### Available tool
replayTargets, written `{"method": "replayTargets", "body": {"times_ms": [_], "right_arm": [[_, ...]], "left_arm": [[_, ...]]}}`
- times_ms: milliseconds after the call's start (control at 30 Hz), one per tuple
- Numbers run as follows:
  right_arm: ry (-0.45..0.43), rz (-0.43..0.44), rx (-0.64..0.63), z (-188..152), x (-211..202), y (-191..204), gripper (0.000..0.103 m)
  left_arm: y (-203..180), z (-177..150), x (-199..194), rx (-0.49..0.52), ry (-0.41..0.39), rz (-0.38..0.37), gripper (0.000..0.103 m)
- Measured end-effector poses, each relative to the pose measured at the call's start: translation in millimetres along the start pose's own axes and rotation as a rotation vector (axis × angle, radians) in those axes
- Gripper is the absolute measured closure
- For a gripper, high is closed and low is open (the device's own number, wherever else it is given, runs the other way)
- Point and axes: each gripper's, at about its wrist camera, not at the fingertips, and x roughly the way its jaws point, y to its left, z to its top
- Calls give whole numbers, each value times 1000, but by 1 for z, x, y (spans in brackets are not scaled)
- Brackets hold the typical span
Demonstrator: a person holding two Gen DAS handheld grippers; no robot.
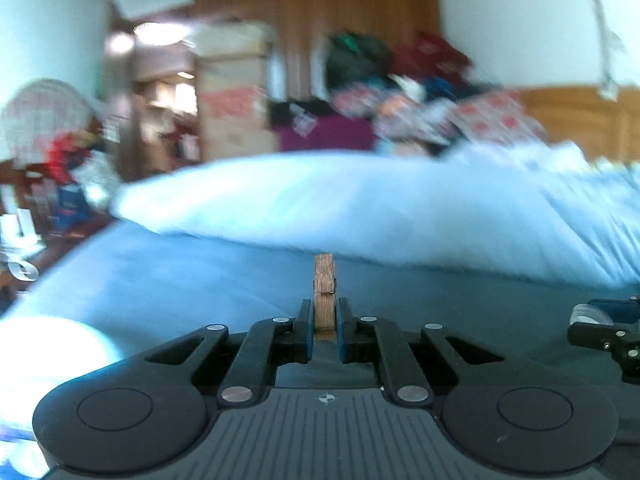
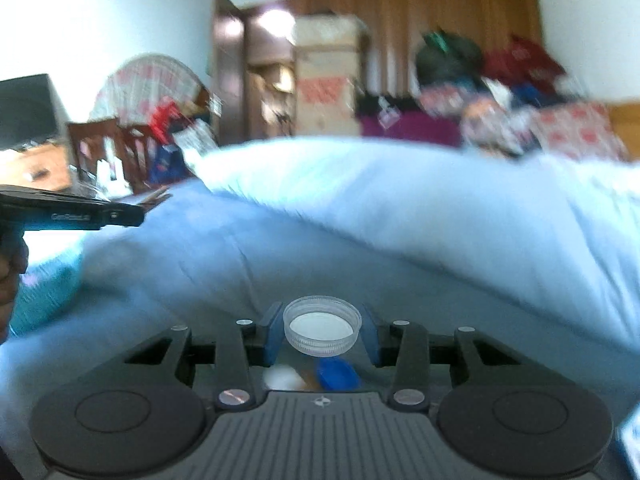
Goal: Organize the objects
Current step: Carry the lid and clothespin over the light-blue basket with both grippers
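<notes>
A: How many things are held?

B: Two. The left tool (image 1: 324,322) is squeezed tight on one wooden peg (image 1: 324,294). The right tool (image 2: 322,334) grips one clear cap (image 2: 322,326). Both are above the blue bed (image 1: 160,276).

A: Anything hard to see?

B: One blue cap (image 2: 338,372) below, blurry, beside a white blob.
</notes>
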Motion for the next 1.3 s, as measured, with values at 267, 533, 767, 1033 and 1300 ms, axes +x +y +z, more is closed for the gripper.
{"method": "replayTargets", "body": {"times_ms": [267, 533, 767, 1033, 1300], "right_arm": [[-141, 257, -84, 106, 1, 126, 60], [-111, 471, -131, 175, 28, 246, 60], [-18, 559, -173, 182, 47, 326, 60], [11, 571, -210, 180, 54, 368, 60], [15, 567, -214, 177, 58, 367, 60]], "left_arm": [[127, 23, -94, -131, -64, 331, 91], [216, 6, -129, -266, 0, 492, 91], [261, -19, -138, -319, 65, 519, 91], [272, -29, -134, -339, 70, 507, 91], [275, -30, -130, -338, 70, 504, 91]]}}
